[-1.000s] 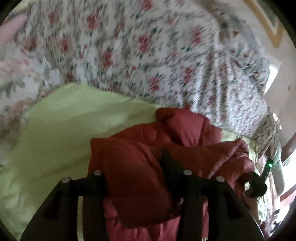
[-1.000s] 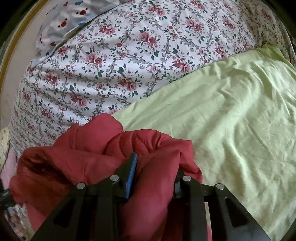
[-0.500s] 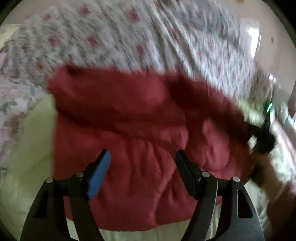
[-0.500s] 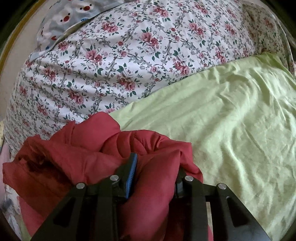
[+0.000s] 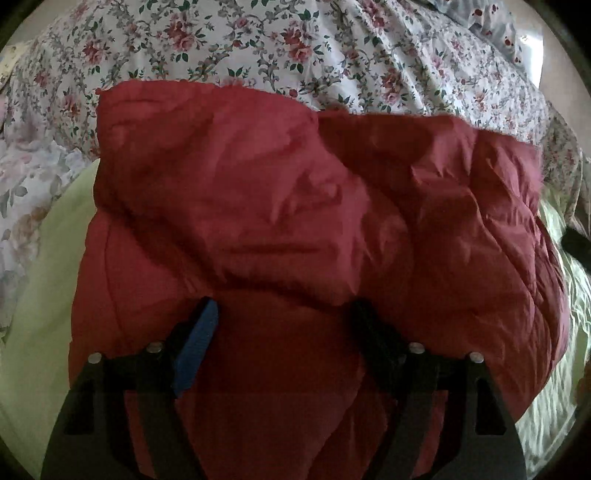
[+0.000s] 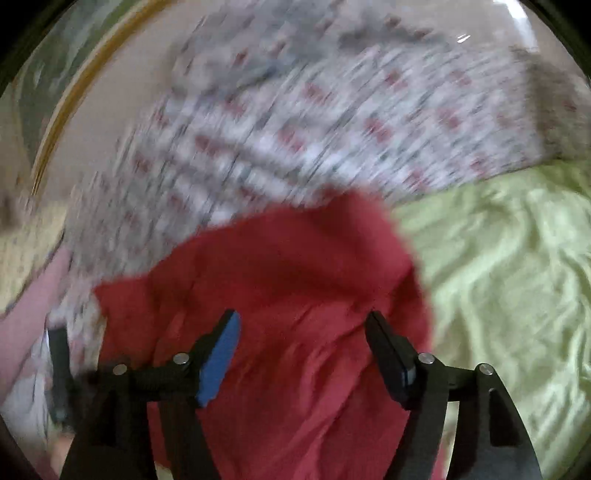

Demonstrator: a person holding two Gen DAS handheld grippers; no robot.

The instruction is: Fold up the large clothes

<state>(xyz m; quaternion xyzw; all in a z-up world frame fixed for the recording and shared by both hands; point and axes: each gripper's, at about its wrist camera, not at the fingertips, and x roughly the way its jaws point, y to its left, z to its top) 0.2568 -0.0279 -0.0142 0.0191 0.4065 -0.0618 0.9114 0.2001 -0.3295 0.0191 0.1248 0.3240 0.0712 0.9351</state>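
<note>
A: Task thing?
B: Red padded jacket (image 5: 295,206), bunched in a thick folded heap on the bed, on the light green sheet (image 5: 40,280), far edge up against the floral duvet (image 5: 258,48).

A: Same in right wrist view?
B: Yes, red jacket (image 6: 280,288) there too, blurred. Green sheet (image 6: 498,277) off to the right of it, floral duvet (image 6: 314,125) behind, smeared by motion.

A: Left tongs?
B: Left tongs (image 5: 282,314) spread wide, just been opening. Jacket fabric lying between the two fingers, a puffy fold overhanging the tips, but pads not pressing it. Blue pad (image 5: 195,350) showing on the left finger, clear of the cloth.

A: Right tongs?
B: Right tongs (image 6: 301,321) also spread wide, just been opening. Red fabric seen between and beyond the fingers, not pinched. Blue pad (image 6: 218,362) bare.

A: Anything else?
B: Dark object (image 5: 576,245) at right edge of left view, too cropped to tell. Pillow with small red print (image 5: 491,22) at top right. Gold-edged frame (image 6: 74,96) on the wall, top left of right view, blurred.
</note>
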